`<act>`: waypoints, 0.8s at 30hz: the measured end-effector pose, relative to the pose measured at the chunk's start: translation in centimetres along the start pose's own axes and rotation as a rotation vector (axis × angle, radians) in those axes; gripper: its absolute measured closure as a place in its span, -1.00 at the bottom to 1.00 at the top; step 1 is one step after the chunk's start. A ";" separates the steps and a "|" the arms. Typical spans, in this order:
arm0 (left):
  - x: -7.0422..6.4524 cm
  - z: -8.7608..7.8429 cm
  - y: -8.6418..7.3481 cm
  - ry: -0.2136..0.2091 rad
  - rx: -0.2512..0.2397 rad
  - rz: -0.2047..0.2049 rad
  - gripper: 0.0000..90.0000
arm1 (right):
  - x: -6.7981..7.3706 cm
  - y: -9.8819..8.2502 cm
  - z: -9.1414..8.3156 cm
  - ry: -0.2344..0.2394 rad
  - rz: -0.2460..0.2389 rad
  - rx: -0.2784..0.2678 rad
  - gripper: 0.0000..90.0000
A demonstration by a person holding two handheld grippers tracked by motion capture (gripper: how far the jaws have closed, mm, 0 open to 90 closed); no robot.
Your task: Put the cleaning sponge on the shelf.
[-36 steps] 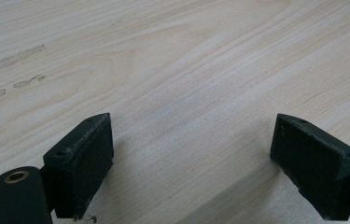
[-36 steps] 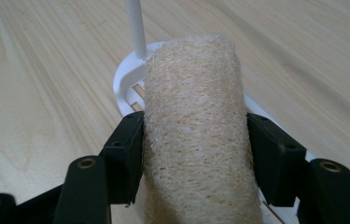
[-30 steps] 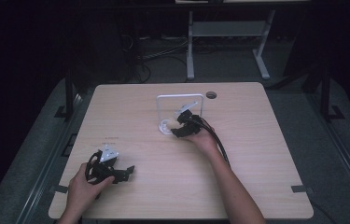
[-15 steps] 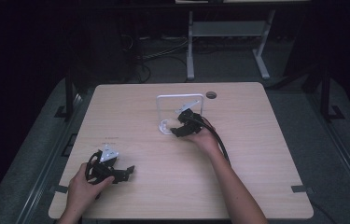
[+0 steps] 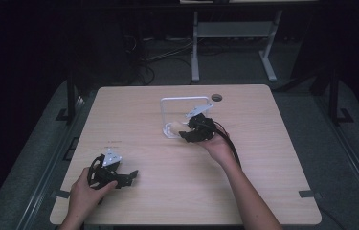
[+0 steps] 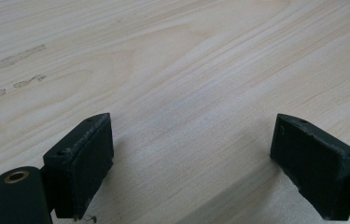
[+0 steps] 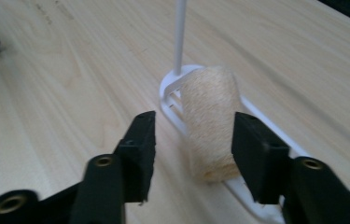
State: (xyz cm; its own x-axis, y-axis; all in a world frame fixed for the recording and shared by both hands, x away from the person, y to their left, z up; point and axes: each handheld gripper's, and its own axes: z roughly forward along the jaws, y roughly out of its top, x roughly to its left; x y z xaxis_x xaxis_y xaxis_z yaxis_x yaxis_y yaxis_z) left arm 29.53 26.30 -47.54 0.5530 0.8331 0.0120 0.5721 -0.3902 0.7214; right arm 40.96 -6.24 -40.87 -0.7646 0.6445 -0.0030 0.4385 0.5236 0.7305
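Note:
A white wire stand [image 5: 186,99] stands upright on the wooden table [image 5: 263,158], a little behind its middle. A beige roll of fibrous material [image 5: 171,128] rests on the stand's base. My right gripper [image 5: 183,133] reaches in from the right at the foot of the stand. In the right gripper view the roll [image 7: 208,107] sits between the jaws of that gripper [image 7: 193,144], close against the right jaw, with a clear gap to the left one. These jaws have just been closing. My left gripper [image 5: 131,176] lies near the front left corner, open over bare wood [image 6: 191,163].
A round cable hole [image 5: 216,97] sits in the tabletop behind the stand. A metal desk frame [image 5: 232,43] and loose cables [image 5: 148,57] stand on the dark floor beyond the far edge. The right gripper's cable [image 5: 229,143] trails along the forearm.
The right hand has shifted slightly and lifted beside the stand's base. The left hand and its gripper have stayed where they were.

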 end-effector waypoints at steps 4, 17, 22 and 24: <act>0.0 0.0 0.0 0.000 -0.002 0.000 -0.72 | 0.6 -0.7 -0.3 0.022 0.002 0.000 0.57; 0.0 0.0 0.0 0.000 0.001 0.003 -0.72 | 1.3 -2.6 1.3 0.067 -0.004 0.057 0.99; 0.0 0.0 0.0 0.000 0.001 0.003 -0.72 | 1.0 -3.3 2.2 0.067 0.010 0.060 0.99; 0.0 0.0 0.0 0.000 0.000 0.002 -0.72 | 0.9 -3.6 2.5 0.066 0.017 0.065 0.99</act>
State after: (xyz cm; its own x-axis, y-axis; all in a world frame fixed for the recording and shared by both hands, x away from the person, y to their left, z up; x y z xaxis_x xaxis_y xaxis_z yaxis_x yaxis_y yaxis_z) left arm 29.53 26.32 -47.55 0.5546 0.8320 0.0134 0.5711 -0.3922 0.7211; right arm 39.92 -6.12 -45.21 -0.7853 0.6165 0.0563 0.4799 0.5489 0.6843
